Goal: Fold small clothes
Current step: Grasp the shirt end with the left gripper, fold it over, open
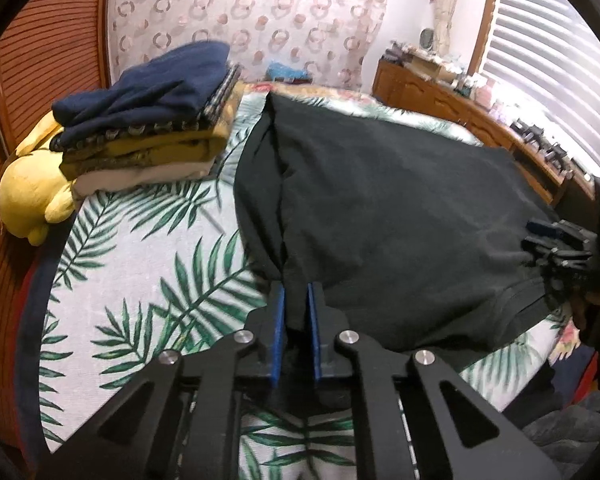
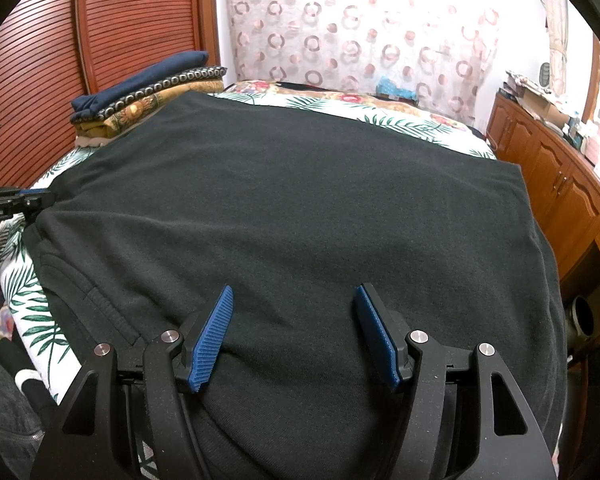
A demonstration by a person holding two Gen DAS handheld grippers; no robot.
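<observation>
A dark, nearly black garment [image 1: 380, 200] [image 2: 300, 200] lies spread over the leaf-print bed cover [image 1: 140, 260]. My left gripper [image 1: 296, 292] is shut on a bunched edge of this garment, and dark cloth shows between its blue pads. From the right wrist view the left gripper [image 2: 32, 200] sits at the garment's left edge. My right gripper [image 2: 294, 292] stands open over the near part of the garment, pads wide apart and nothing pinched between them. In the left wrist view the right gripper [image 1: 556, 240] is at the garment's right side.
A stack of folded clothes [image 1: 148, 120] [image 2: 148, 88], navy on top and yellow below, stands at the bed's far left. A yellow plush toy [image 1: 28, 192] lies beside it. A slatted wooden door [image 2: 40, 60] is on the left and a wooden cabinet [image 2: 560, 184] on the right.
</observation>
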